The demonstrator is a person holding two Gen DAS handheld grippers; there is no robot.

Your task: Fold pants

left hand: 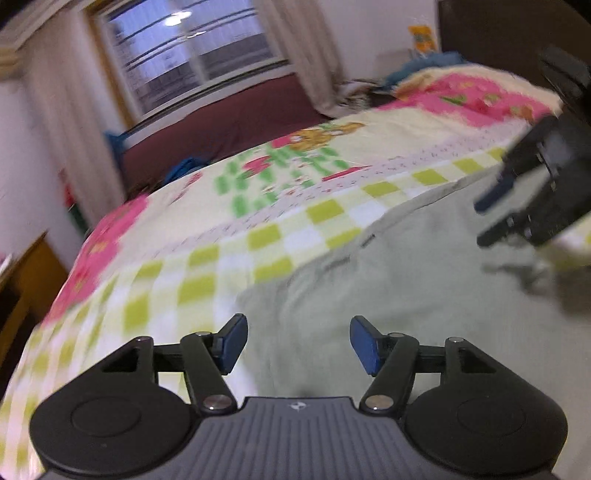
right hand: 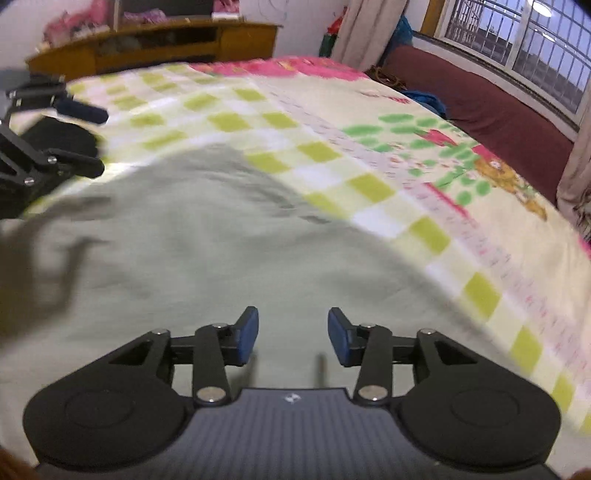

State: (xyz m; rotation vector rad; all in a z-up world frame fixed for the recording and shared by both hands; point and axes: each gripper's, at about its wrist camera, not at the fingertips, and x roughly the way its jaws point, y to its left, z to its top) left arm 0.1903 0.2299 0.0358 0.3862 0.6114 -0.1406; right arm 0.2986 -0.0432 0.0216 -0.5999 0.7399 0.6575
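While both jaws gape empty, soft pale-green pants lie on checked bedspread

- Bed: fills the middle of both views; covered by a patterned bedspread with yellow-green and white checks, pink patches and a cartoon bear print.
- Window: beyond the far side of the bed; horizontal bars across the glass, bluish light outside, one lamp reflection in the pane.
- Curtains: pale, hanging at both sides of the window.
- Window seat: long, dark maroon cover, directly under the window, alongside the bed.
- Wooden cabinet: low, brown, open shelves, against the white wall; pink items on top, blurred.
- Dark wooden panel: upper right of the left wrist view.
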